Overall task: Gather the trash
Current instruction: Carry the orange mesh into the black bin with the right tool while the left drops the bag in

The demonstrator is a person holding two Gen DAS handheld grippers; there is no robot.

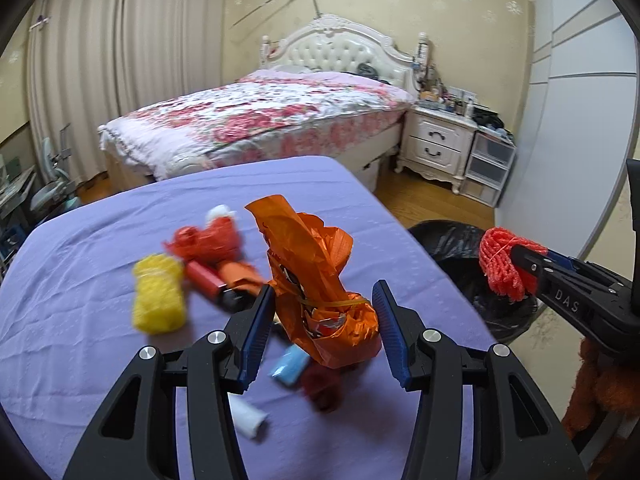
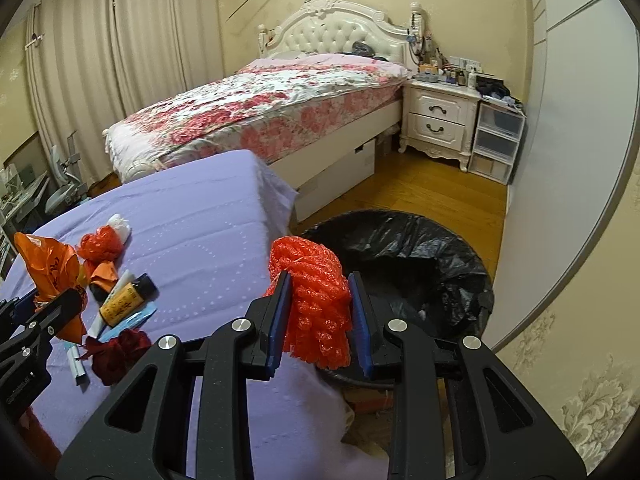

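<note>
My left gripper (image 1: 323,295) is shut on a crumpled orange plastic bag (image 1: 316,276) tied with a rubber band, above the purple-covered table (image 1: 80,344); the bag also shows in the right wrist view (image 2: 48,272). My right gripper (image 2: 320,284) is shut on a red foam net (image 2: 316,300) at the table's right edge, beside the black-lined trash bin (image 2: 404,268). In the left wrist view the net (image 1: 500,264) hangs over the bin (image 1: 460,256). More trash lies on the table: a yellow foam net (image 1: 158,300), a red bag (image 1: 208,240), a small bottle (image 2: 124,300), a dark red wad (image 2: 116,352).
A bed with a floral cover (image 2: 260,108) stands beyond the table. A white nightstand (image 2: 440,120) and plastic drawers (image 2: 496,140) stand at the back right. A white wardrobe wall (image 2: 580,120) runs along the right. Wooden floor (image 2: 420,192) lies between bed and bin.
</note>
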